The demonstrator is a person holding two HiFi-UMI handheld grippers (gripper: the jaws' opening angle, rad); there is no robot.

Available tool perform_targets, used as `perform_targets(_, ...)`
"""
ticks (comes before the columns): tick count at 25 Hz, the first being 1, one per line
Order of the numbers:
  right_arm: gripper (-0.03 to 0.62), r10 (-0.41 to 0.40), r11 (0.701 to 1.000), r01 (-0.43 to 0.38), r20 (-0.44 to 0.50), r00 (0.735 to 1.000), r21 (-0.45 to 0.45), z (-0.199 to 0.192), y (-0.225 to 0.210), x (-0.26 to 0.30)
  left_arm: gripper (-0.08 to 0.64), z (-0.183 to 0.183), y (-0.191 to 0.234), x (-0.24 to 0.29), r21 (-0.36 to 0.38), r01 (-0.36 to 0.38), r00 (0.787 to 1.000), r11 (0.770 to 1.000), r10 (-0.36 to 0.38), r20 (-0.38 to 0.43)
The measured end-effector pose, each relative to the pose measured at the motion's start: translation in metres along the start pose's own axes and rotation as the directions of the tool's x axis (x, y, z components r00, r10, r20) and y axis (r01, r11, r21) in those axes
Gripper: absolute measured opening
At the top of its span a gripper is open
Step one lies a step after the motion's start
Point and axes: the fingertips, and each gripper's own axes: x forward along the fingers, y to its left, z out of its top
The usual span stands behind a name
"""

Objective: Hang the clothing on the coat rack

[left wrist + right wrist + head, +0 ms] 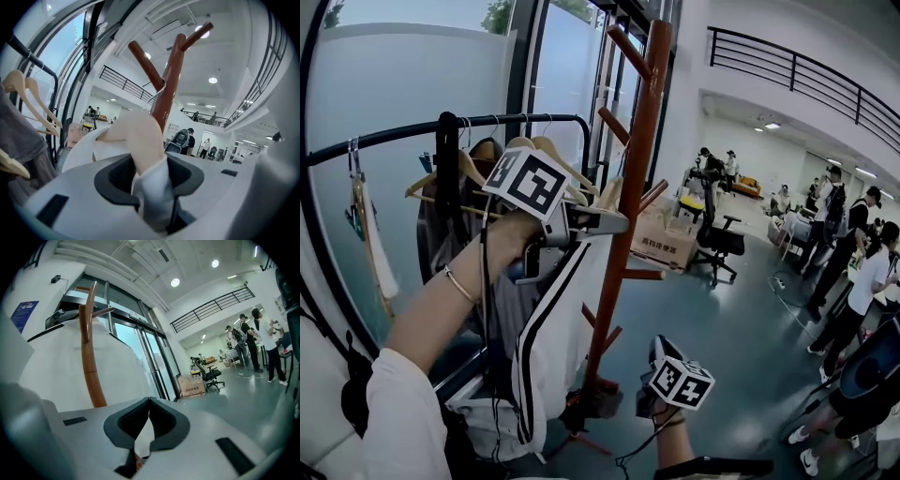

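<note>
A white garment (553,337) with black stripes hangs from my left gripper (614,222), which is raised against the trunk of the brown wooden coat rack (628,187). In the left gripper view the jaws of the left gripper (150,173) are shut on a bunch of the garment's white fabric and beige collar (140,140), with the rack's pegs (164,98) just behind. My right gripper (642,401) hangs low near the rack's base. In its own view the right gripper (149,401) has its jaw tips touching, facing the draped garment (56,366) and the rack's trunk (88,357).
A black clothes rail (487,127) with wooden hangers (544,155) and dark clothing stands left of the rack, along a glass wall. Behind the rack are a cardboard box (661,246) and an office chair (717,246). Several people (862,272) stand at the right.
</note>
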Motion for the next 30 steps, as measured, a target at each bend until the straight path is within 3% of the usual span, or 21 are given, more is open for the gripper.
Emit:
perform_targets(7, 0.023, 0.007, 1.0, -0.007, -0.02, 1.0, 0.003, -0.013, 0.007, -0.004, 0.186, 0.005, 0.0, -0.002, 0.016, -0.049, 0.995, 0.999, 0.048, 0.085)
perform_targets(16, 0.023, 0.023, 1.0, -0.023, -0.054, 0.998, 0.01, -0.028, 0.015, -0.008, 0.196, 0.018, -0.005, -0.024, 0.087, -0.177, 0.963, 0.98, 0.154, 0.222)
perform_targets(22, 0.023, 0.056, 0.998, -0.056, -0.075, 0.996, 0.005, -0.036, 0.023, -0.003, 0.198, 0.013, -0.008, -0.04, 0.106, -0.26, 0.931, 0.96, 0.22, 0.29)
perform_targets(30, 0.023, 0.112, 0.993, -0.116, -0.115, 0.987, -0.027, -0.038, 0.035, 0.003, 0.196, 0.007, -0.024, -0.084, 0.094, -0.353, 0.863, 0.931, 0.285, 0.418)
